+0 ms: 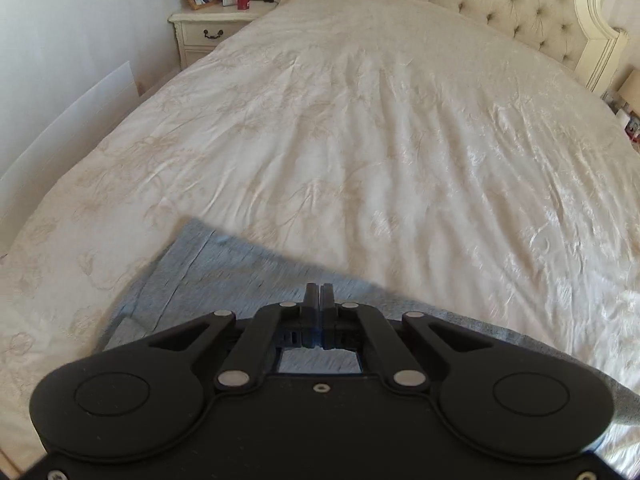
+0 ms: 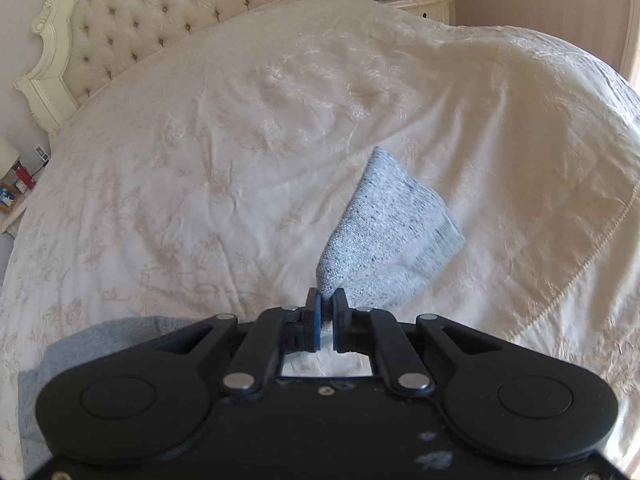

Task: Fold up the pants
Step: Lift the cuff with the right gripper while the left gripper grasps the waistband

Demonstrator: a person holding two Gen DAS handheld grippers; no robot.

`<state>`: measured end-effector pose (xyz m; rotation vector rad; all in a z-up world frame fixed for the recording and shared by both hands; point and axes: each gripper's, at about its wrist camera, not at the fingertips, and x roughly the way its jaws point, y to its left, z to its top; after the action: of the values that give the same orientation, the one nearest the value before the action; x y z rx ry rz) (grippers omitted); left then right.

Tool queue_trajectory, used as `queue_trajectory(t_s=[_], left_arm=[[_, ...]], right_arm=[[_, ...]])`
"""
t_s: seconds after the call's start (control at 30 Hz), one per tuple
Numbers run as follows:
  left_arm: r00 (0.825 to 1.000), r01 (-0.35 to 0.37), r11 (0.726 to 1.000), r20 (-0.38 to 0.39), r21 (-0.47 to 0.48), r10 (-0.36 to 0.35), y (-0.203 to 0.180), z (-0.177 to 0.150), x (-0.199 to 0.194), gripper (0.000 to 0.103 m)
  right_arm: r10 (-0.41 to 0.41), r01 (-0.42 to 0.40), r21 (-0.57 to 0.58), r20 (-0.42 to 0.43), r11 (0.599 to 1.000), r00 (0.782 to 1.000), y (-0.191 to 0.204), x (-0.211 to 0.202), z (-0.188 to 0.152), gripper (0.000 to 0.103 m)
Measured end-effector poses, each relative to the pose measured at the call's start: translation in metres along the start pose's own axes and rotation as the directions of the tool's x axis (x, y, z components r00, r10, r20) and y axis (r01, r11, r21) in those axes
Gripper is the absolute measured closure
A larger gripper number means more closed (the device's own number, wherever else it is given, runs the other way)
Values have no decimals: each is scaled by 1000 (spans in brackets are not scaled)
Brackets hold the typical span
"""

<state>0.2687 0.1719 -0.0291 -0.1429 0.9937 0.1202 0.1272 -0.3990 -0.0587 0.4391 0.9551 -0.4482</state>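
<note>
Pants (image 2: 384,232) of pale grey-blue knit lie on the cream bedspread (image 1: 360,120) at the near edge of the bed. Right gripper (image 2: 326,312) pinches a corner of them, which stands up beyond its jaws. Left gripper (image 1: 320,300) has its jaws fully closed above the fabric; whether cloth is caught between them is unclear.

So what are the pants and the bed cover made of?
The pants look like soft knit, maybe cotton jersey: speckled grey-blue, matte, with tiny loops showing. The bed cover looks like a woven, satin-like cloth: cream, slightly shiny on its creases, with a faint flower pattern. The exact fibres can't be told.
</note>
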Motion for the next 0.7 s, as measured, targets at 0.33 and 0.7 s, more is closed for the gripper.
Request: queue_trajectory(t_s=[0.33, 0.7], left_arm=[[932, 48, 996, -355, -72, -70, 29, -63, 45, 97], [936, 59, 998, -346, -31, -66, -54, 45, 126, 59]], right_arm=[[-132, 142, 25, -235, 990, 963, -20, 44, -103, 97], [-148, 164, 54, -225, 985, 963, -21, 46, -102, 97]])
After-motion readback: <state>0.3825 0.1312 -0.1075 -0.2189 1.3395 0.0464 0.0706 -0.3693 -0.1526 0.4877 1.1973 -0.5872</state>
